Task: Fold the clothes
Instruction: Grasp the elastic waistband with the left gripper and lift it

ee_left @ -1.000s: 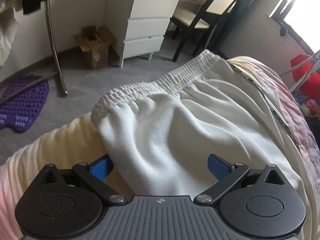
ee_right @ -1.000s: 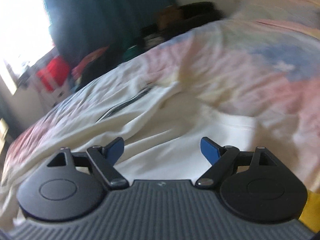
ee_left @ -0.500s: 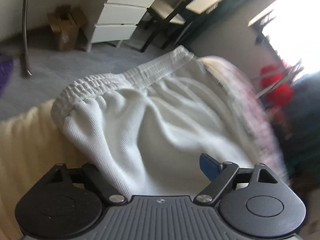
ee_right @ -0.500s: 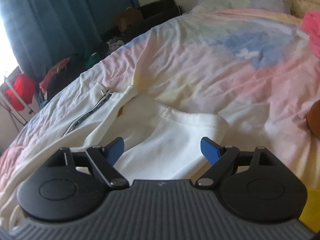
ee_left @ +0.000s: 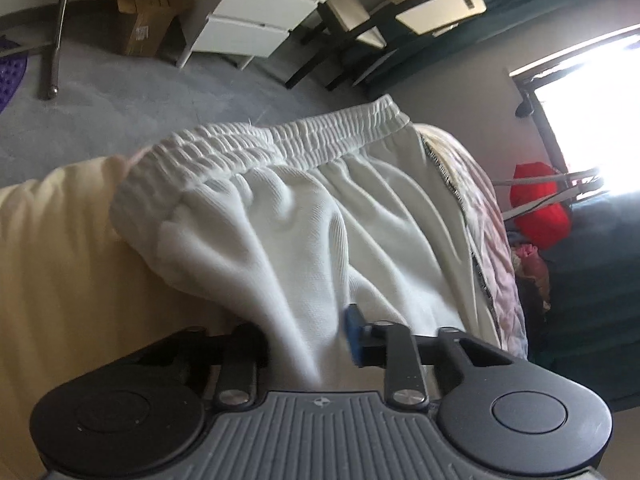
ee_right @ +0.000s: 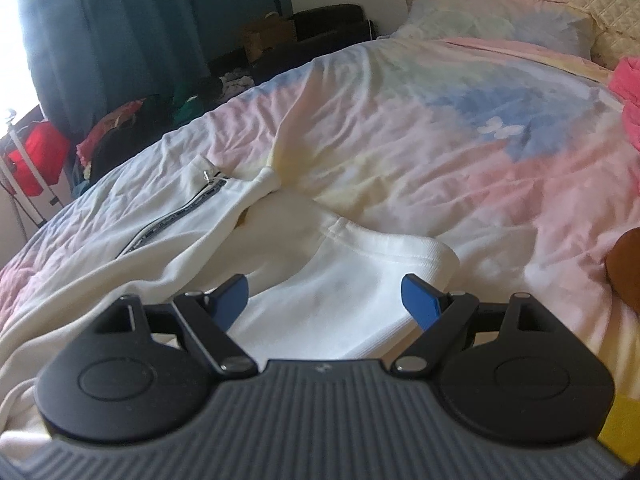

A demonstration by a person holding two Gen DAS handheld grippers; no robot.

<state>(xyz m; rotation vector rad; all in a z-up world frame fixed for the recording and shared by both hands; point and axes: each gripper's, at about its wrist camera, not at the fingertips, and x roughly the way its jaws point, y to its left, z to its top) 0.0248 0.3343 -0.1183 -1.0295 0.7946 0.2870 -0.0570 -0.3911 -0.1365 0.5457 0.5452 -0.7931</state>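
White trousers [ee_left: 320, 220] with a ribbed elastic waistband [ee_left: 280, 140] lie on the bed's edge in the left wrist view. My left gripper [ee_left: 308, 340] is closing, with a bunched fold of the trousers pinched between its jaws. One blue pad [ee_left: 354, 336] presses into the cloth; the other is hidden under it. In the right wrist view the trouser leg's hem [ee_right: 384, 264] lies on the pastel bedsheet [ee_right: 440, 128]. My right gripper [ee_right: 324, 300] hovers open just above that leg, its pads on either side, apart from the fabric. A zip [ee_right: 176, 216] runs along the other leg.
Off the bed: grey carpet, white drawers [ee_left: 256, 20], a cardboard box [ee_left: 148, 12], a dark chair [ee_left: 360, 28] and a red bag [ee_left: 540, 208]. A pillow [ee_right: 500, 20] and pink cloth [ee_right: 628, 80] lie at the bed's head. Clothes [ee_right: 160, 112] are piled by the curtain.
The left jaws have gone from wide apart to pinching the trouser fabric, and that gripper rolled and sank closer. The right view swung a little and settled over the leg hem.
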